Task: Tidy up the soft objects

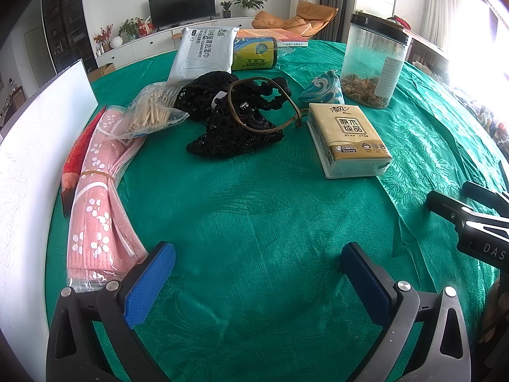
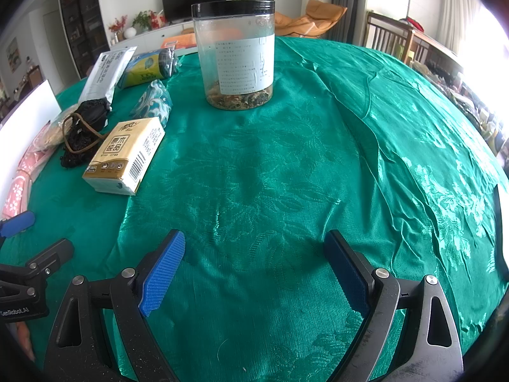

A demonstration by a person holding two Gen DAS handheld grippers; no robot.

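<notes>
A tan tissue pack [image 1: 348, 138] lies on the green tablecloth [image 1: 254, 222], also in the right wrist view [image 2: 125, 156]. A black knitted bag with a brown strap [image 1: 235, 117] lies left of it. A blue-white wave-print pouch [image 1: 323, 90] sits behind the tissue pack. A pink flowered cloth bundle [image 1: 97, 203] lies along the left. My left gripper [image 1: 257, 273] is open and empty above bare cloth. My right gripper [image 2: 254, 267] is open and empty, right of the tissue pack.
A clear jar with a black lid [image 2: 235, 57] stands mid-table. A wet-wipes pack [image 1: 205, 52], a yellow-green roll [image 1: 254, 54] and a bag of cotton swabs [image 1: 152, 111] lie at the back left. A white board [image 1: 38, 133] stands at the left edge.
</notes>
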